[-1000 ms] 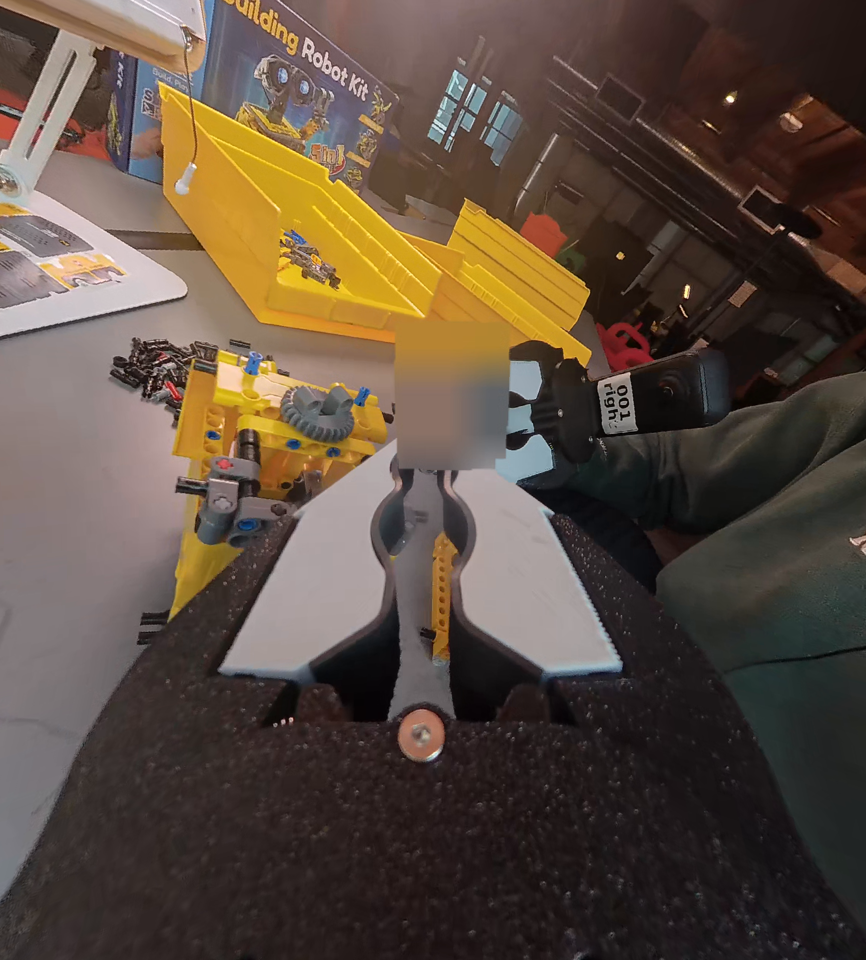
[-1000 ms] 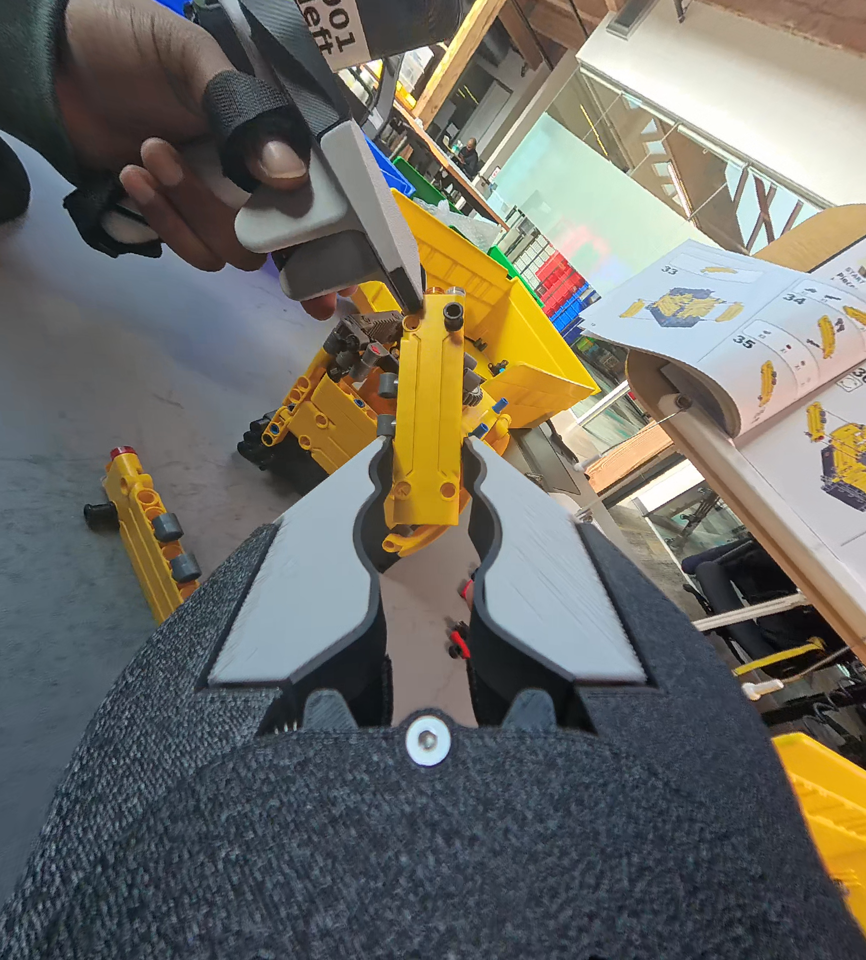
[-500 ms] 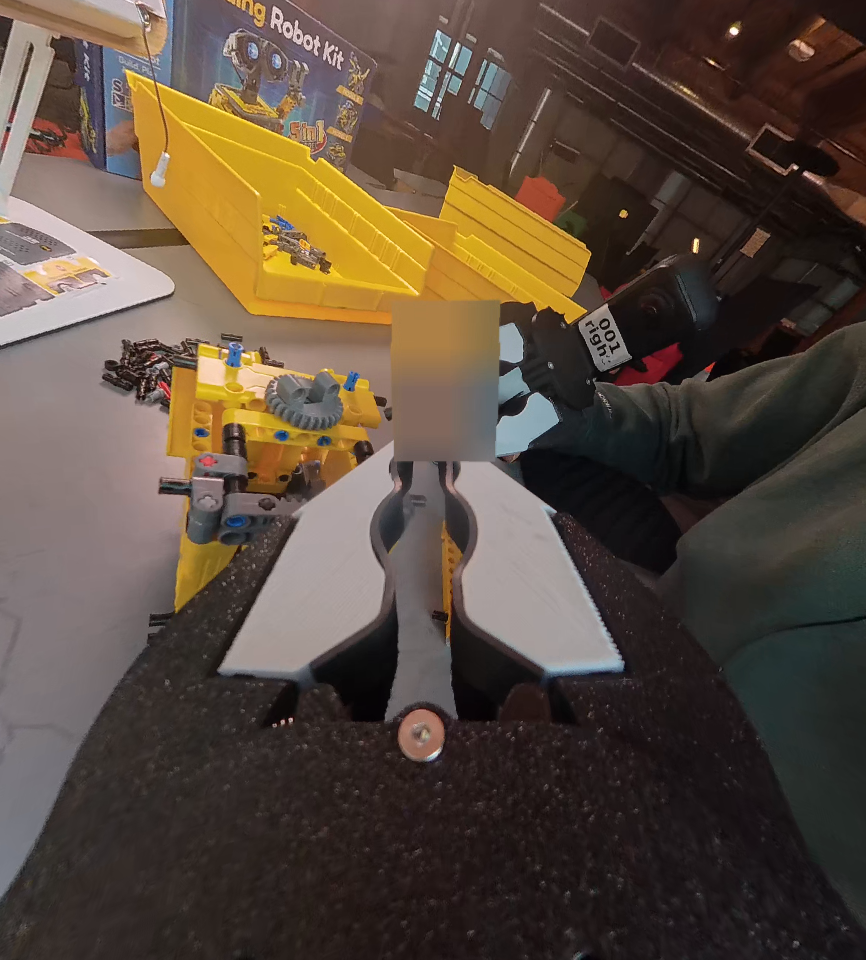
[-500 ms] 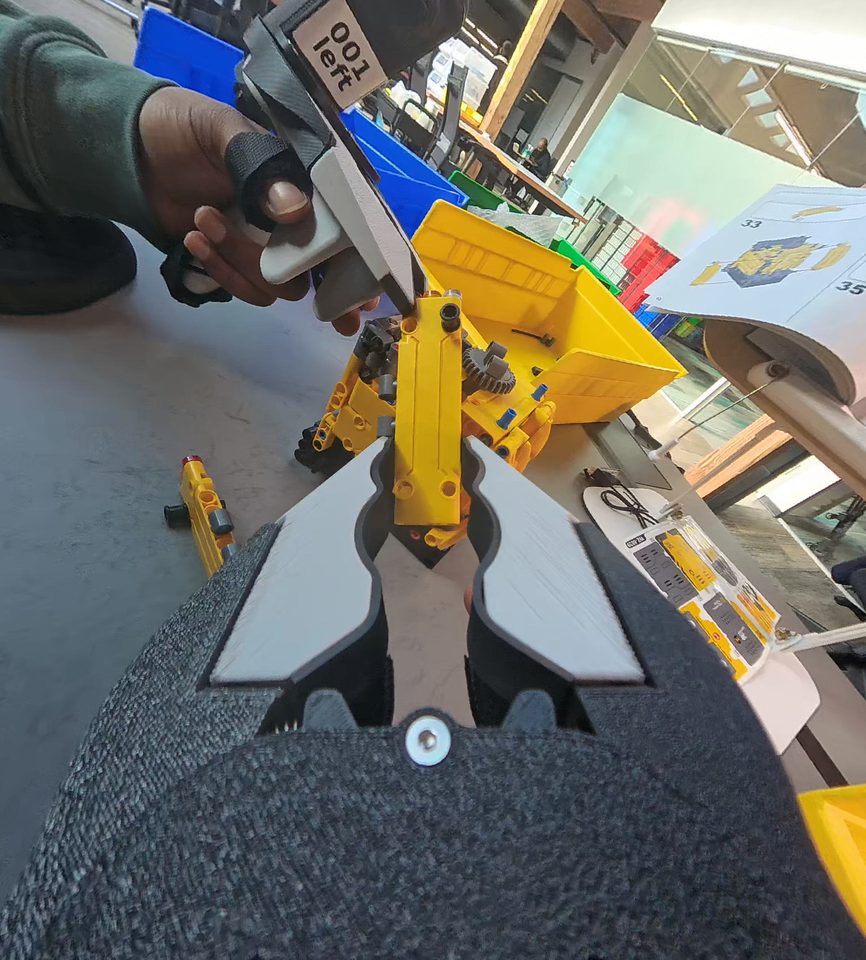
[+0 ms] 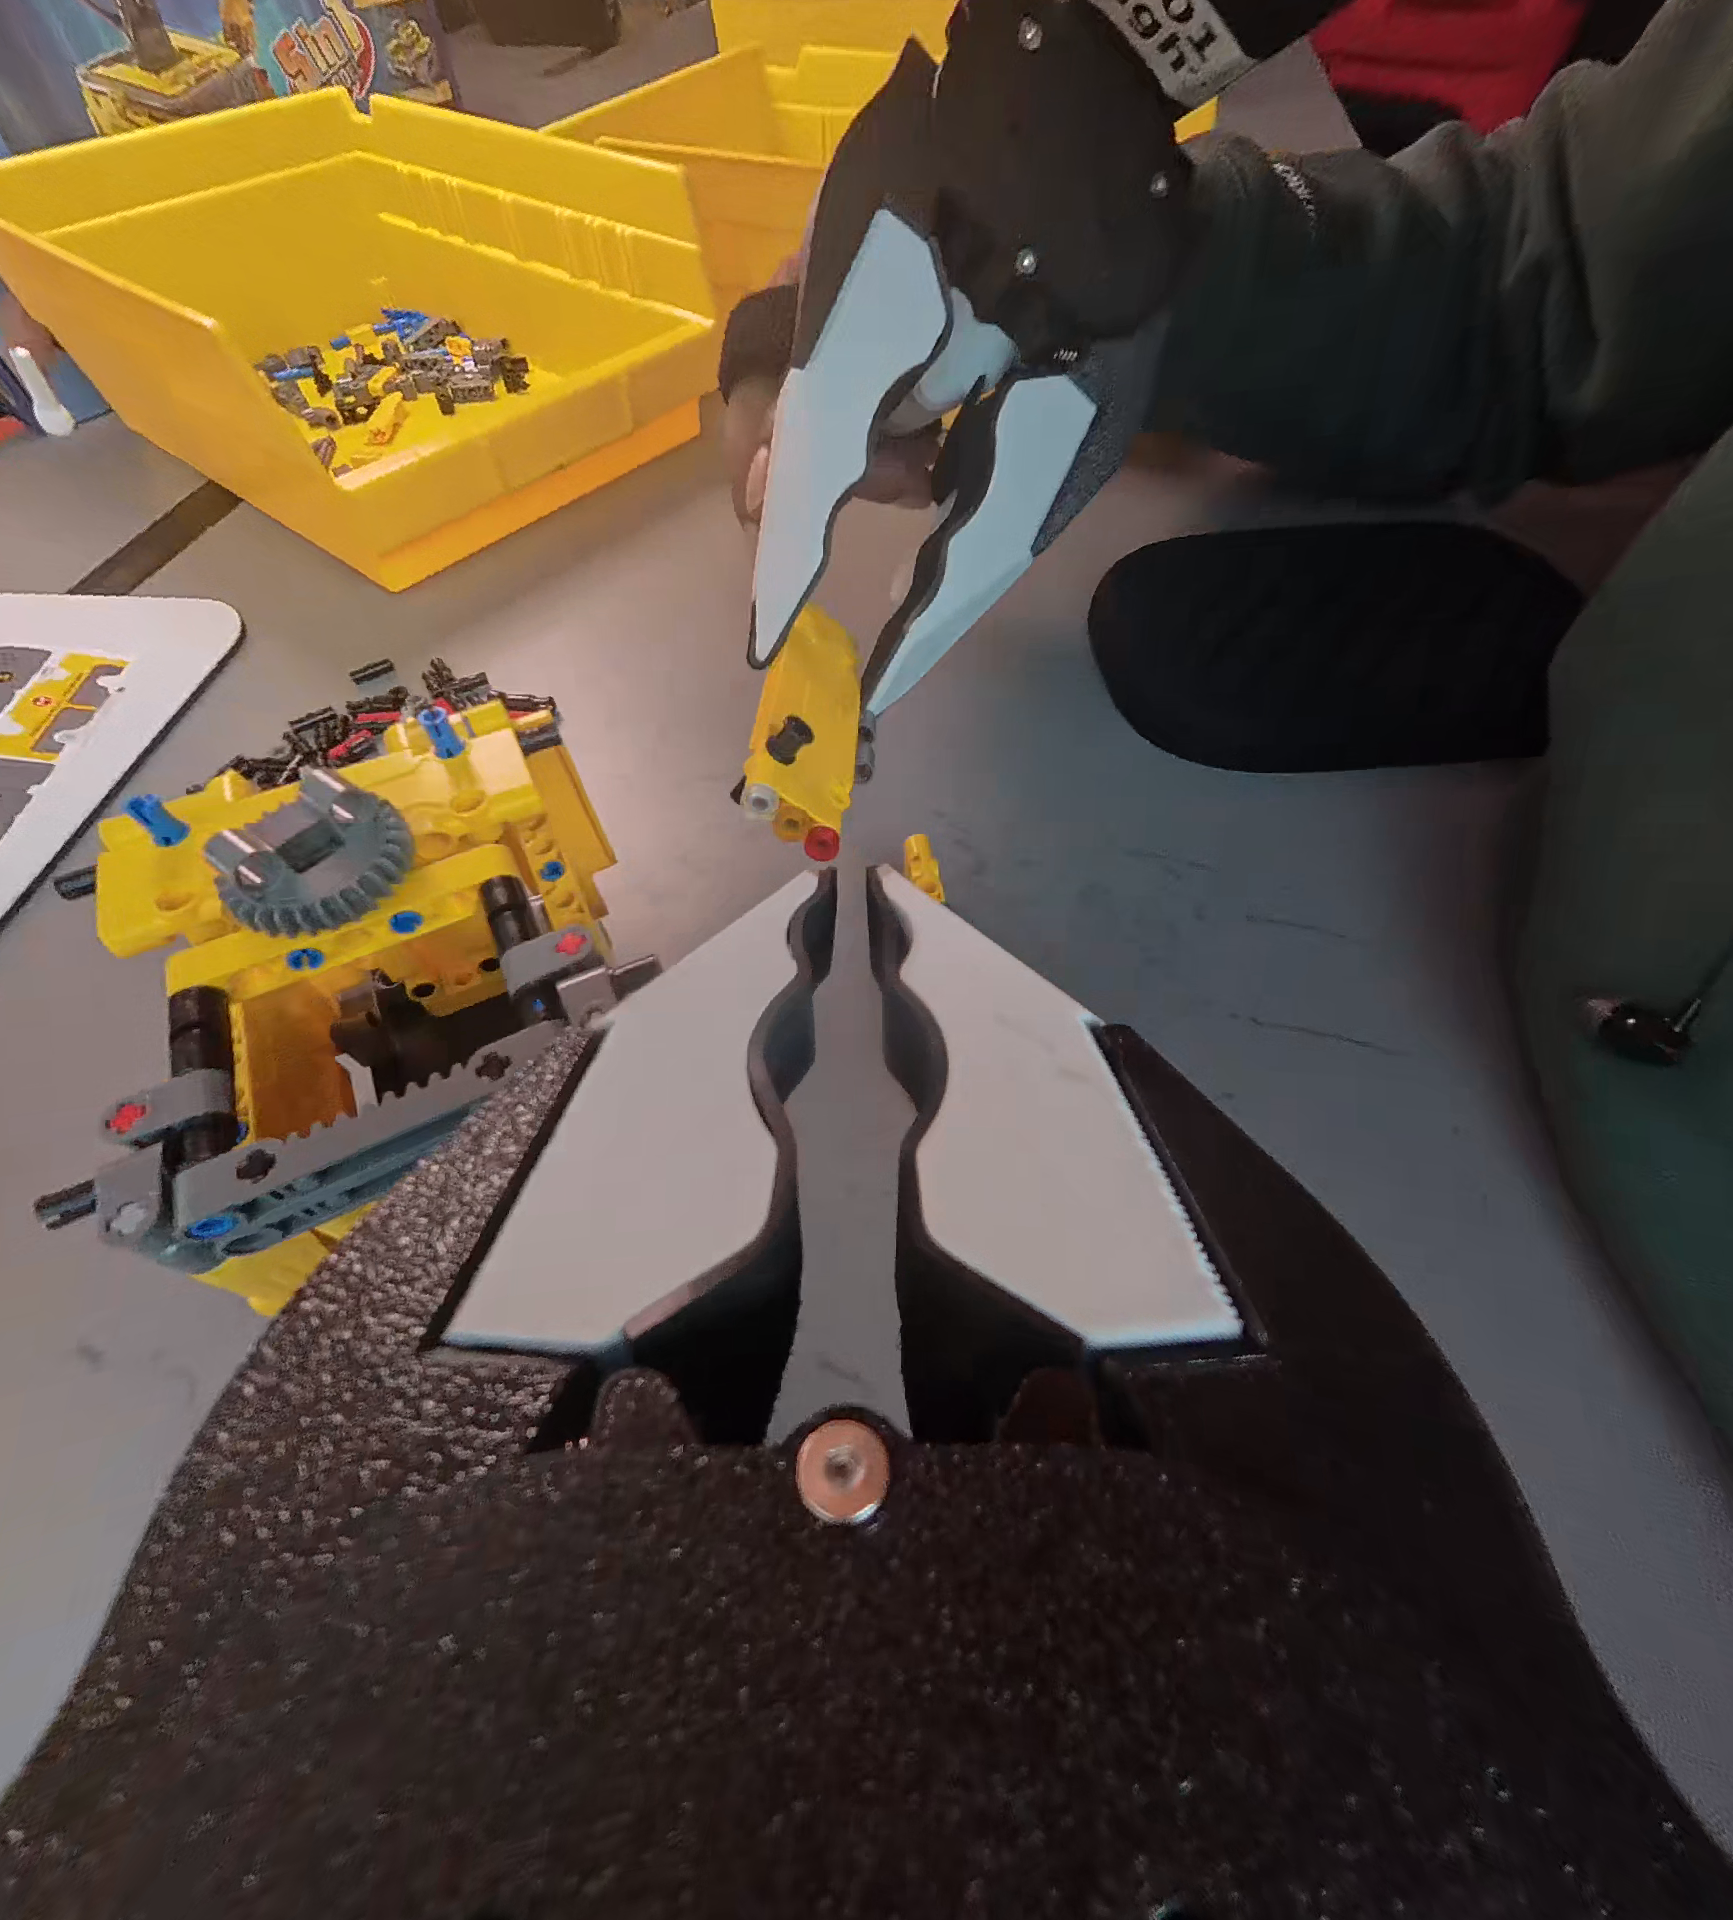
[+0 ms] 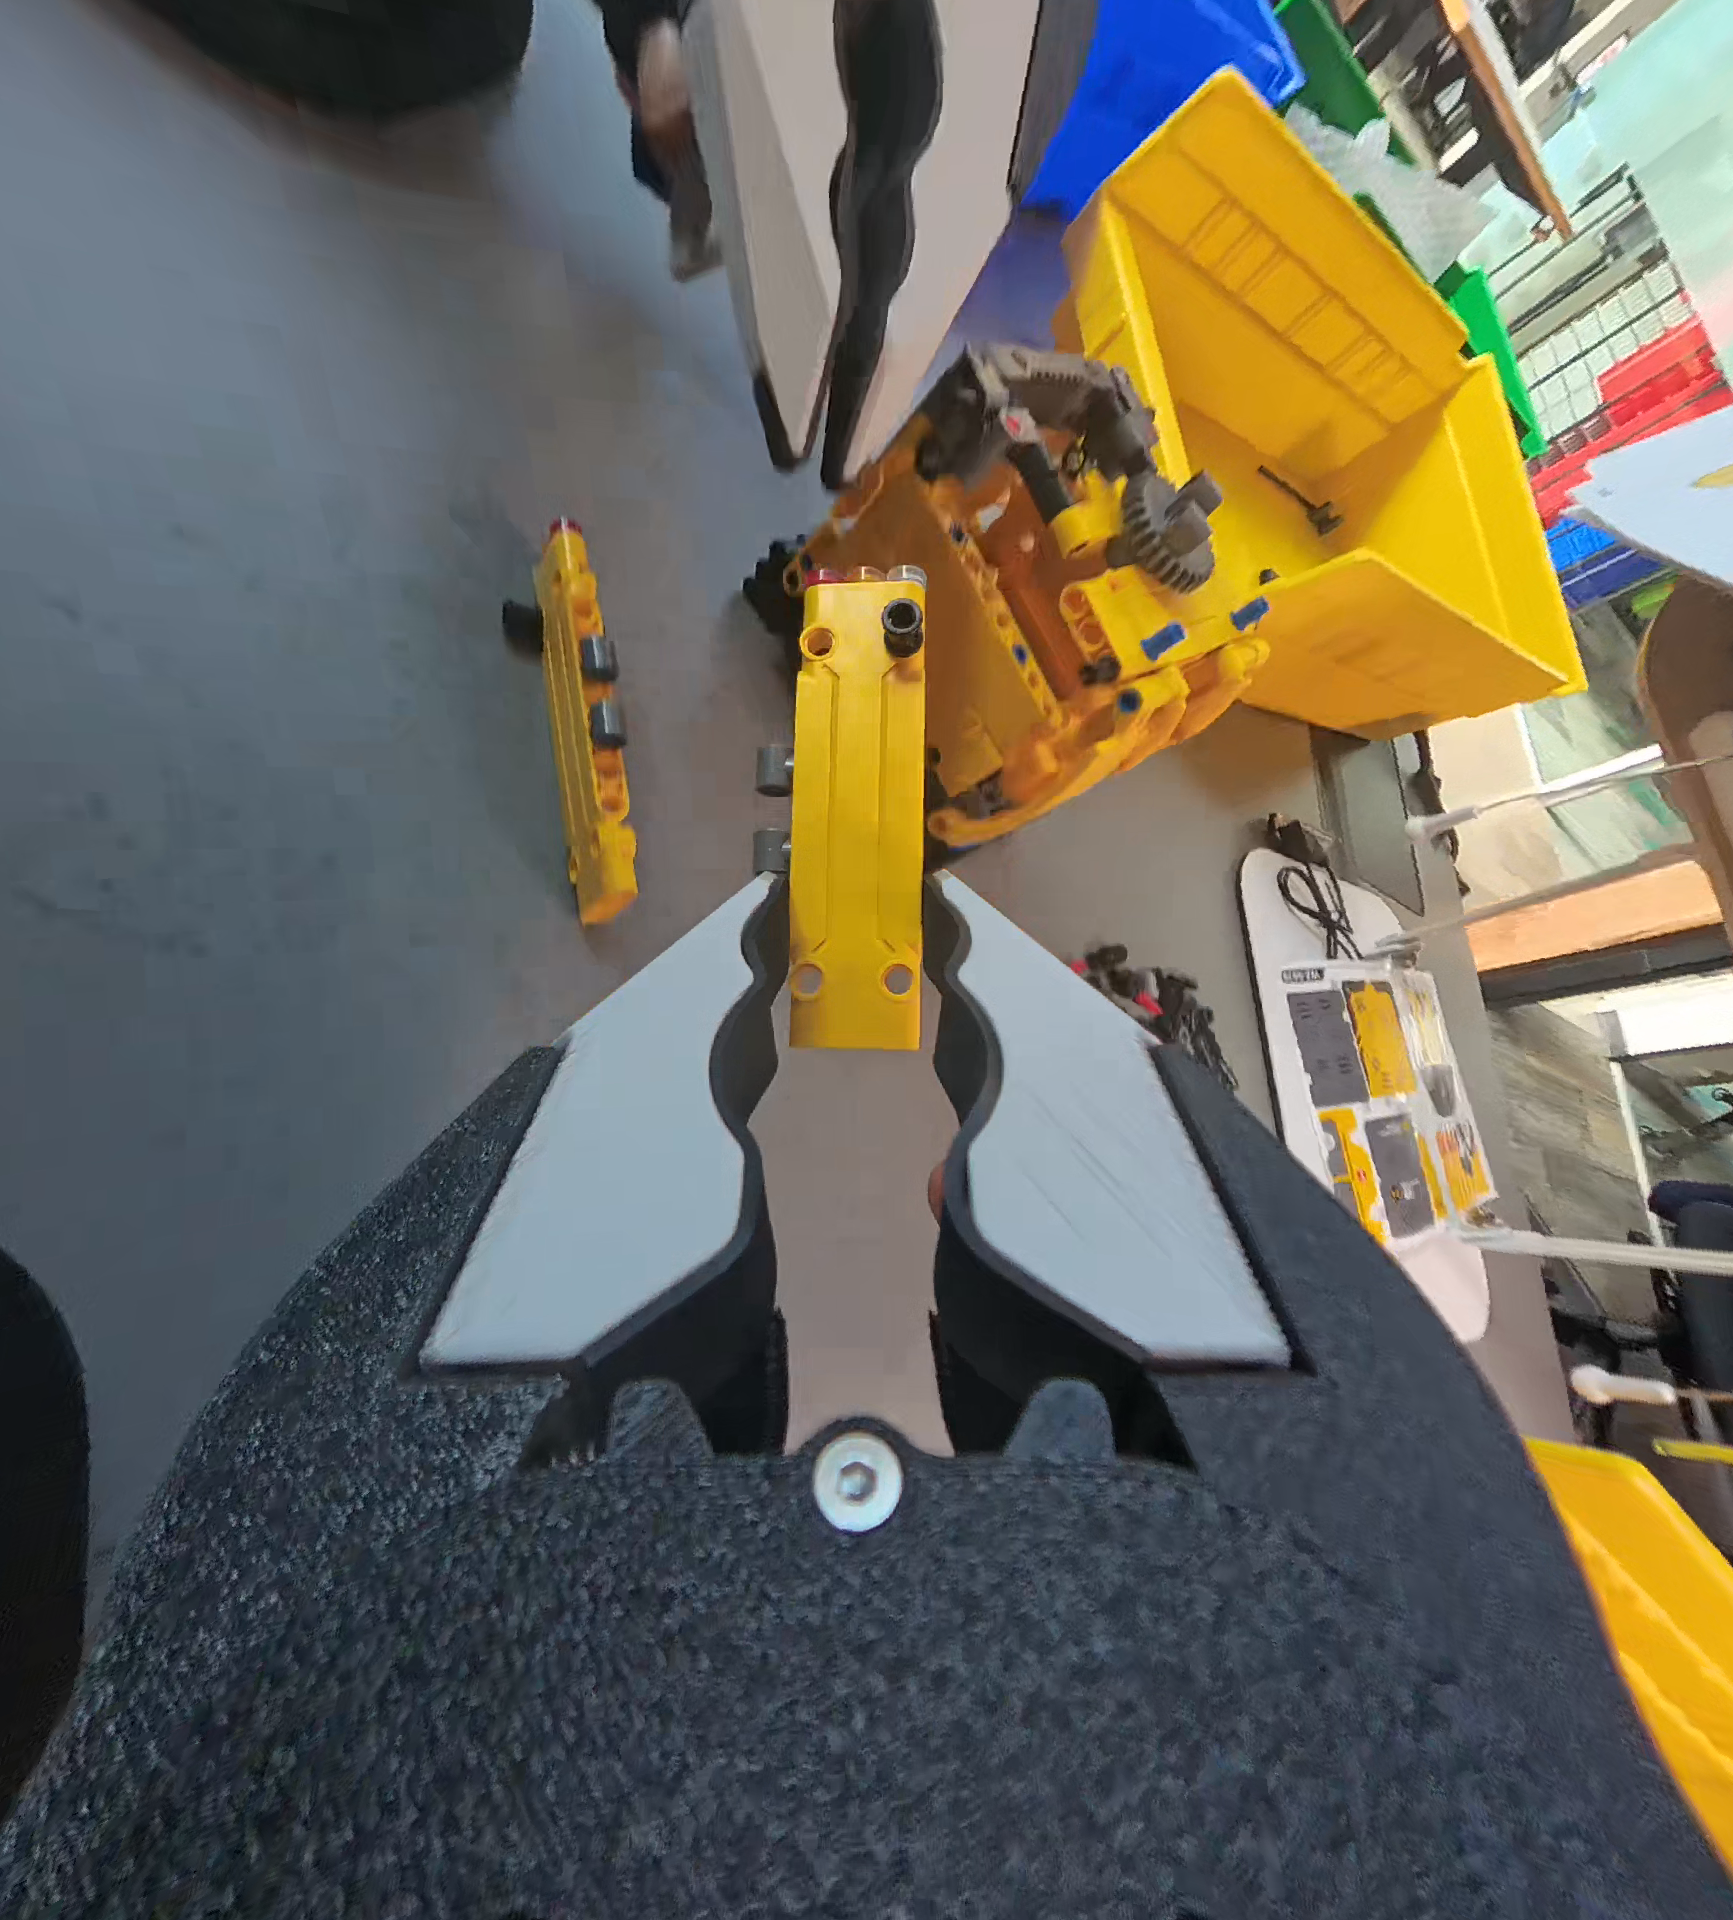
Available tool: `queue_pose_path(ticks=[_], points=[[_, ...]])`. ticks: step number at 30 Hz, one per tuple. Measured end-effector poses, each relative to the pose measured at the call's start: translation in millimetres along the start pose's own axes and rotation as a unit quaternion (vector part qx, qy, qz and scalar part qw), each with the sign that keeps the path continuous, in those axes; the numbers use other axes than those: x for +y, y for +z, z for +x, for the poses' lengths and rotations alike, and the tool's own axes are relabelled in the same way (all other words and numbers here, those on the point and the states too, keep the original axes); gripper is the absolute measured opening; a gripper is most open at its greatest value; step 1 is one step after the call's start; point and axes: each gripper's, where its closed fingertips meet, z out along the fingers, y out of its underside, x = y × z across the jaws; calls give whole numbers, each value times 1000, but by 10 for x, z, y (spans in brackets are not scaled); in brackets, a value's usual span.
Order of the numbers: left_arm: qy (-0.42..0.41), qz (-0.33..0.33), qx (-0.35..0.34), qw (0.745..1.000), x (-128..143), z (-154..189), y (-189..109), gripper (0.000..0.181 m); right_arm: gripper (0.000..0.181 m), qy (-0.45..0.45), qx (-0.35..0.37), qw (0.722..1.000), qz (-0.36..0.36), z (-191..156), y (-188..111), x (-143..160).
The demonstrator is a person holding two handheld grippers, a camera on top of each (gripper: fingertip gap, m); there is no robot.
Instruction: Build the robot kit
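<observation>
Panel (image 6: 857, 831) clamped by its lower end in right gripper (image 6: 854, 914) jaws, far end free; left gripper (image 5: 846, 883) jaws nearly closed, empty, above worktop (image 5: 1205, 935).

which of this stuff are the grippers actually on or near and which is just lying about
In hand or near:
right gripper, shut on yellow panel
left gripper, empty, beside yellow model

Lying about:
yellow beam
yellow bin of parts
sticker sheet
black pins
</observation>
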Motion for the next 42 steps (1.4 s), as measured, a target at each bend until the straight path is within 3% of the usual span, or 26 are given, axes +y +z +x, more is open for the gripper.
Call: queue_pose_path(ticks=[3, 7, 14, 17, 26, 30, 34, 38, 42], points=[[4, -16, 34, 999, -13, 110, -63, 9, 25, 12, -25, 998, -59, -131, -105, 279], [4, -102, 93, 990, 234, 305, -88, 15, 25, 49, -69, 991, -101, -335, -209, 481], [17, -200, 81, 976, 595, 350, 74, 20, 25, 81, -107, 981, -144, -467, -192, 673], [16, -210, 59, 976, 658, 312, 111, 9, 25, 96, -111, 979, -140, -467, -193, 680], [-33, -189, 15, 981, 657, 197, 73, 7, 30, 120, -111, 977, -134, -429, -242, 668], [-50, -161, 12, 986, 557, 186, 24, 7, 36, 120, -91, 983, -109, -326, -265, 526], [-77, -133, 11, 988, 404, 154, -21, 7, 41, 94, -62, 993, -36, -216, -229, 91], [-113, -99, -4, 989, 179, 73, -105, 7, 49, 14, 4, 1000, 18, -114, -106, -347], [-143, -76, -14, 987, 3, 1, -173, 7, 51, -84, 86, 992, 35, 29, 37, -596]])
